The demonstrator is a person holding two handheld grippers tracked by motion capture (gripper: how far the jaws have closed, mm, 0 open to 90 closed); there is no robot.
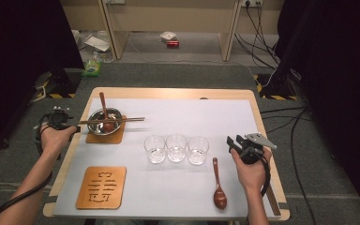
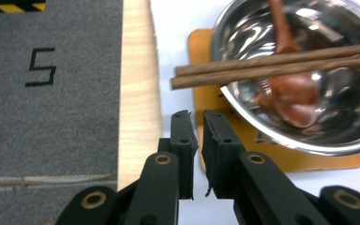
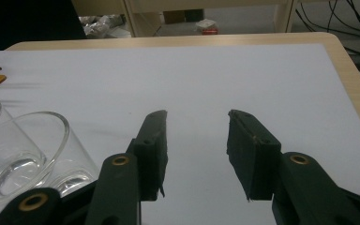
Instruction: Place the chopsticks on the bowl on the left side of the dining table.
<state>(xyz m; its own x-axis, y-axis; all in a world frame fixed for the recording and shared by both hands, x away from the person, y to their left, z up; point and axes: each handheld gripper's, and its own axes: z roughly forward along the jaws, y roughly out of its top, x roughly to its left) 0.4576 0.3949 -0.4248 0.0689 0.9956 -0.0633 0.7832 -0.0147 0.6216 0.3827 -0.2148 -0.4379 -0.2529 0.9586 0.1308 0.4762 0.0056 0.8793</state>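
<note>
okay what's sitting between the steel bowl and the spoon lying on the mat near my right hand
Three empty glasses stand in a row between the bowl and the spoon, seen in the high view.

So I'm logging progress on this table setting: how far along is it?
Done: a pair of chopsticks lies across the steel bowl, which holds a wooden spoon and sits on a coaster. In hand: nothing; the left gripper is nearly closed and empty beside that coaster, and the right gripper is open and empty. Left: probably the second spoon, the bare coaster and three glasses.
</note>
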